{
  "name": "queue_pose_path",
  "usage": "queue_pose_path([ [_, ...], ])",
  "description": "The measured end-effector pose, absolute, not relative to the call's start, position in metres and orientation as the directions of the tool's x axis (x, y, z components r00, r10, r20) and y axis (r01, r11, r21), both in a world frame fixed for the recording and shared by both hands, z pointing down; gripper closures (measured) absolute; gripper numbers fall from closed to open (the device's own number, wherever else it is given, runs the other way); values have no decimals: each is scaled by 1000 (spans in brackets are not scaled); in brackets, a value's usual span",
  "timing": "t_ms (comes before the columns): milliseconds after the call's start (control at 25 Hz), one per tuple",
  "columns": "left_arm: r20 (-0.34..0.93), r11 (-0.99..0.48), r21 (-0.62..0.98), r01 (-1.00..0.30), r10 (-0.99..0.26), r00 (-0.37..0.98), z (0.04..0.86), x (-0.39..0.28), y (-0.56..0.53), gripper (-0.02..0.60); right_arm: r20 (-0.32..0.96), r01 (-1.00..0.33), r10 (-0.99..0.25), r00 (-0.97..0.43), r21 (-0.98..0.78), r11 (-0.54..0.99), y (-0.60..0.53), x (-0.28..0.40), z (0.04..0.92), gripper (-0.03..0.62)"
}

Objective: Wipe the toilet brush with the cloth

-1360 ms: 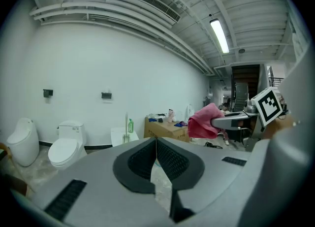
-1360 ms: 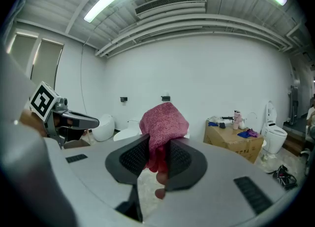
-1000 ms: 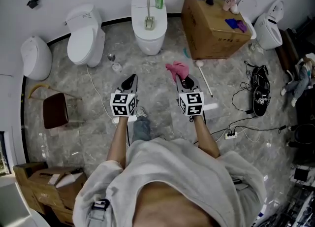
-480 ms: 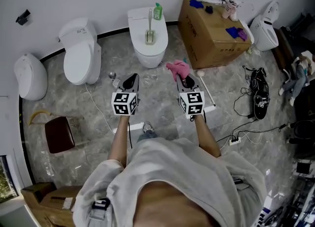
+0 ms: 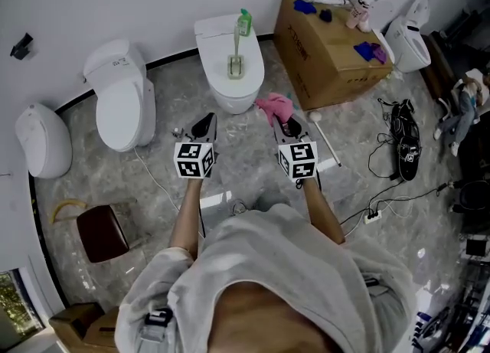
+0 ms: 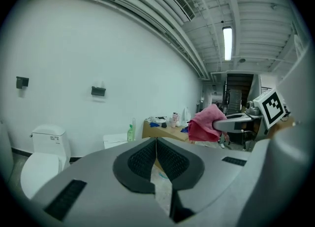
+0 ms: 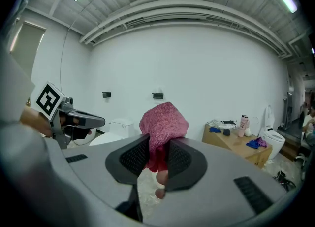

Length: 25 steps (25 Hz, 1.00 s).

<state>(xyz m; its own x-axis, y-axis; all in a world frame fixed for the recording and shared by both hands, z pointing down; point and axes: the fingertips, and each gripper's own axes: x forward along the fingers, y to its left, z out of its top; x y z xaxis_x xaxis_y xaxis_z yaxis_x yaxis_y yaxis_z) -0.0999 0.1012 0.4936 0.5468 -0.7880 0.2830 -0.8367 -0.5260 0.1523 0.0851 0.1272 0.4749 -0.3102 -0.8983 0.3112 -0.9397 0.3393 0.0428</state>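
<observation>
Between the jaws of the right tool (image 5: 289, 124) the cloth (image 5: 273, 105) is clamped, its pink bulk bunched out past the tips. The left tool (image 5: 204, 122), level with it and to its left, has its jaws pressed together on nothing. The brush (image 5: 234, 37) stands upright in a holder (image 5: 234, 69) on the closed toilet (image 5: 239, 93), ahead of both tools and well apart from the cloth. A box (image 5: 329, 57) sits ahead and right of the right tool.
</observation>
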Motion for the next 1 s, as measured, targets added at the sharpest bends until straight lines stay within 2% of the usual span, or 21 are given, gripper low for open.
queue_pose_path([
  [440,325,-505,155,-849,-786,526,515,-111,43,558,334,-934,-881,-334,12,358,58,78,496,505],
  [1000,348,-401,124,-908,-839,418,506,-110,-106,558,328,-874,-821,-467,-34,484,-121,69,501,505],
])
